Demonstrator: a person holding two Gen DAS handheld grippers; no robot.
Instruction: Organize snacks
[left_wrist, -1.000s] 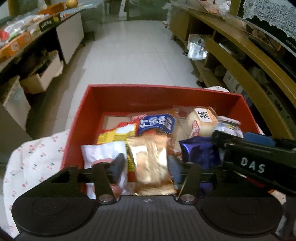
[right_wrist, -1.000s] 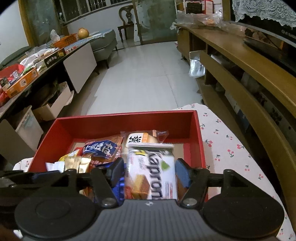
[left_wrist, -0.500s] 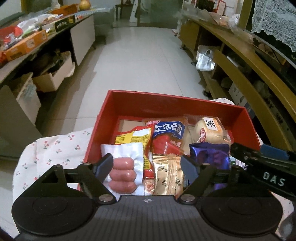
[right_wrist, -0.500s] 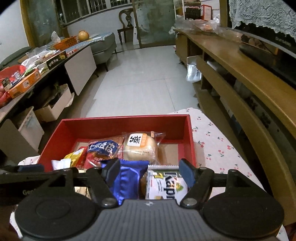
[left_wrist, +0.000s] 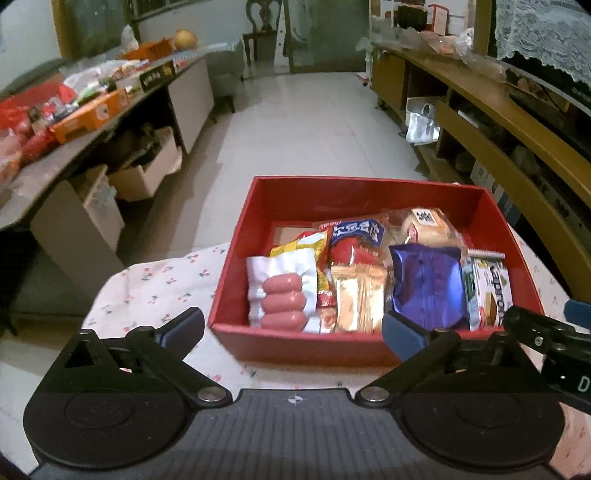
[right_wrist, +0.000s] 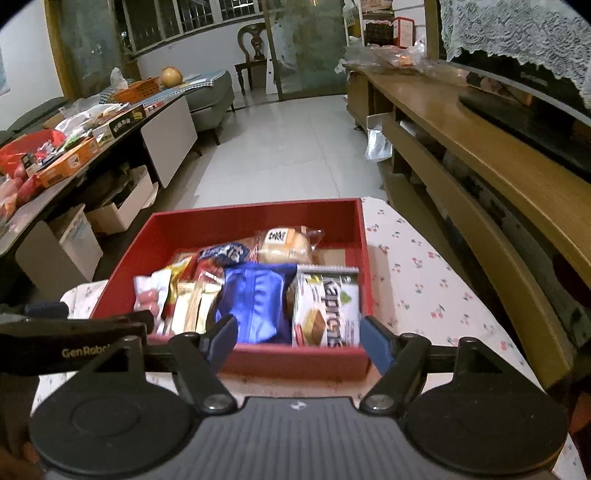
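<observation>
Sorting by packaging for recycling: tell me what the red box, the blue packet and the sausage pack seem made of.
Red box: probably cardboard, matte red, with a brown bare board floor.
Blue packet: looks like metallised foil or plastic film, glossy and crinkled.
Sausage pack: seemingly clear vacuum-sealed plastic over a white backing, moulded tight around three pink sausages.

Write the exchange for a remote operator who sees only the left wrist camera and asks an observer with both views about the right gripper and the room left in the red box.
Operator: I see only an edge of the right gripper. Is it holding anything?
Observer: No. The right gripper is opening, with nothing between its fingers, on the near side of the red box.
Operator: Is any room left in the box's far right corner?
Observer: Yes. Behind the wafer packet, beside the bun, a bare patch of the box floor shows.
</observation>
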